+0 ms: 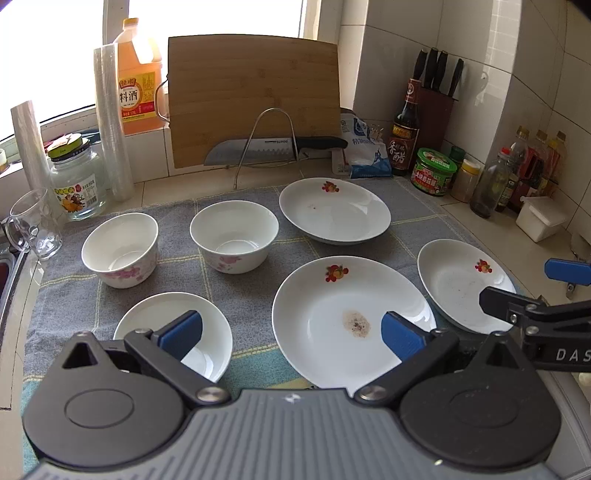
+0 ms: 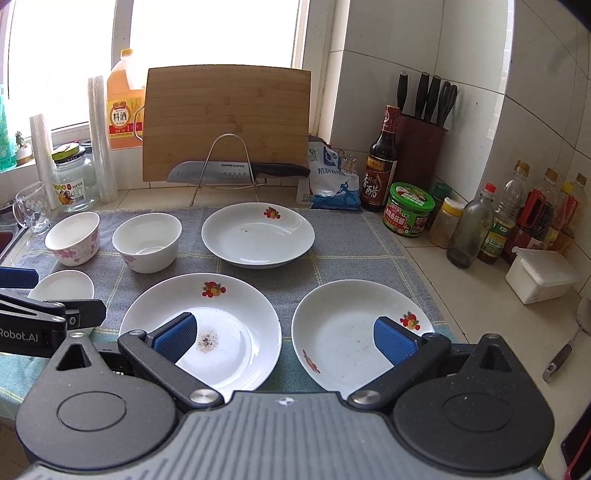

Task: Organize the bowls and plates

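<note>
Place: a home kitchen, lived in.
Worktop (image 2: 461, 280): tiled, running into a white-tiled corner under a window (image 2: 214, 33).
Cooking gear: cutting board (image 2: 225, 114), knife (image 2: 236, 170) on a wire rack, knife block (image 2: 421, 151).
Supplies: cooking wine (image 2: 123, 110), vinegar (image 2: 380, 166), sauce jar (image 2: 408, 214), oil bottles (image 2: 517, 218).
Dishes: plates (image 2: 258, 236) and bowls (image 2: 147, 240) on a towel (image 2: 354, 251).
</note>
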Tool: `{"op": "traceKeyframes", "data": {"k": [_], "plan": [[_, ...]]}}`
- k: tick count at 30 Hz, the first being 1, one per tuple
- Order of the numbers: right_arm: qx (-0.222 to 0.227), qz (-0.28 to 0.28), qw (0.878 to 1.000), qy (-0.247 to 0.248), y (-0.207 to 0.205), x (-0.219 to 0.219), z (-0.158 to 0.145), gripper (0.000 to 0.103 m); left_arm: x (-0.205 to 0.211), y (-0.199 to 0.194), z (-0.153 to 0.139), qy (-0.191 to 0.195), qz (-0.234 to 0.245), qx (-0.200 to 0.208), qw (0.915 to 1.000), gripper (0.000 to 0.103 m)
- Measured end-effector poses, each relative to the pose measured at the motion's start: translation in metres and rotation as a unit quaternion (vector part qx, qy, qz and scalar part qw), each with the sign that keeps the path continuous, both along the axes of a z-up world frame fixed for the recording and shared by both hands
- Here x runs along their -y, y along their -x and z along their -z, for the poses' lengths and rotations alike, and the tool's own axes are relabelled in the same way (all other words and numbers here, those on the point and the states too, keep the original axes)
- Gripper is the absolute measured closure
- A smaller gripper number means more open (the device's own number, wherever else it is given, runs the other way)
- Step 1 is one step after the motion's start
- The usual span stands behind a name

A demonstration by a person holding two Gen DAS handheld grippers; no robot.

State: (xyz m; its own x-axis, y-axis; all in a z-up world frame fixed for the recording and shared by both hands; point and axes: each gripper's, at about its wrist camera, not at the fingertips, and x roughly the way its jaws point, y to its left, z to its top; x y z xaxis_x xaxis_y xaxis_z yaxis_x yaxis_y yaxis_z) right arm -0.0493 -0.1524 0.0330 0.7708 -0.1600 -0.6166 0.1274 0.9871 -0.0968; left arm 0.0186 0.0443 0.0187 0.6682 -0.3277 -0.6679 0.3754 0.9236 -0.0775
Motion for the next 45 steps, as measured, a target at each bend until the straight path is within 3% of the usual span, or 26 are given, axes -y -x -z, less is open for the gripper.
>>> {"op": "traceKeyframes", "data": {"k": [2, 9, 18, 23, 30, 39, 45], "plan": [[0.011, -0.001, 1.0, 0.004, 0.005, 0.007, 0.001, 0.0, 0.001, -0.002, 0.0, -0.002, -0.001, -0.001, 1.0, 0.001], [-0.01, 0.018, 0.999, 0.024, 0.017, 0.04, 0.031, 0.0, 0.01, -0.016, 0.013, -0.007, 0.02, -0.033, 0.9992, 0.001], [-0.058, 0.044, 0.997, -0.016, 0.023, 0.086, 0.1, 0.0, 0.038, -0.026, 0.018, -0.001, 0.079, -0.01, 0.9968, 0.001], [-0.067, 0.035, 0.997, -0.031, 0.011, 0.106, 0.121, 0.0, 0.057, -0.038, 0.015, 0.018, 0.102, -0.037, 0.994, 0.001], [-0.072, -0.01, 0.996, -0.042, -0.007, 0.126, 0.139, 0.0, 0.097, -0.054, 0.016, -0.029, 0.12, -0.028, 0.9919, 0.001], [-0.058, -0.074, 0.995, -0.042, -0.02, 0.139, 0.143, 0.0, 0.153, -0.081, 0.022, -0.041, 0.188, -0.038, 0.9806, 0.001], [-0.028, -0.104, 0.993, -0.042, -0.013, 0.148, 0.148, 0.0, 0.196, -0.1, 0.034, -0.057, 0.242, -0.049, 0.9674, 0.001]]}}
